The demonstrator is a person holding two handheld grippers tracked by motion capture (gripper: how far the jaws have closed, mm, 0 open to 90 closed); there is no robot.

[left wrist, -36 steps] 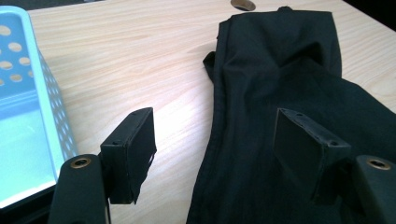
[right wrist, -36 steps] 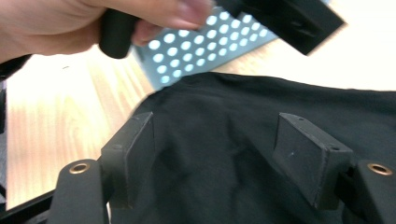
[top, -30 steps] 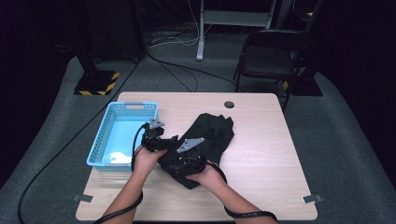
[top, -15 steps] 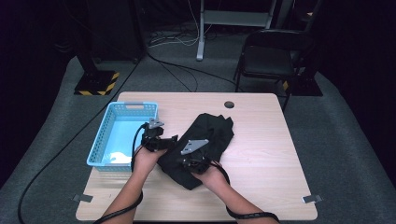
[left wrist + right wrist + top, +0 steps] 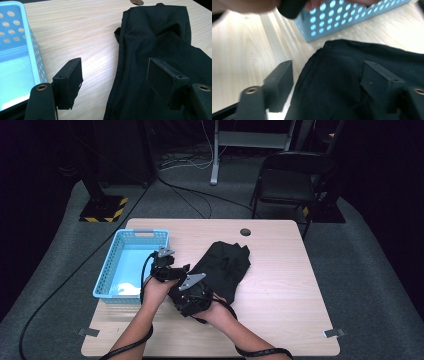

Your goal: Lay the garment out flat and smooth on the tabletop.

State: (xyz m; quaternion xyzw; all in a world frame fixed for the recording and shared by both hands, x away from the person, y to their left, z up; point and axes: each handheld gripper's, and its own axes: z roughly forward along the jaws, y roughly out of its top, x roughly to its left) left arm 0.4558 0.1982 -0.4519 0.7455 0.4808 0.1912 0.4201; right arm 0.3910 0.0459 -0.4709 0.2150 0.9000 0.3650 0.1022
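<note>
Black cloth [image 5: 222, 270] lies crumpled at the bench [image 5: 280, 285] centre, right of the blue basket [image 5: 116, 270]. Left gripper [image 5: 113, 75] jaws stand apart over its edge; right gripper [image 5: 327, 77] jaws have just been opening, nothing clamped. Folding or moving seems hardly begun.

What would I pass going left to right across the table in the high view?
Blue basket → left gripper → black garment → bare tabletop → grey tape tab at the table's right corner.
</note>
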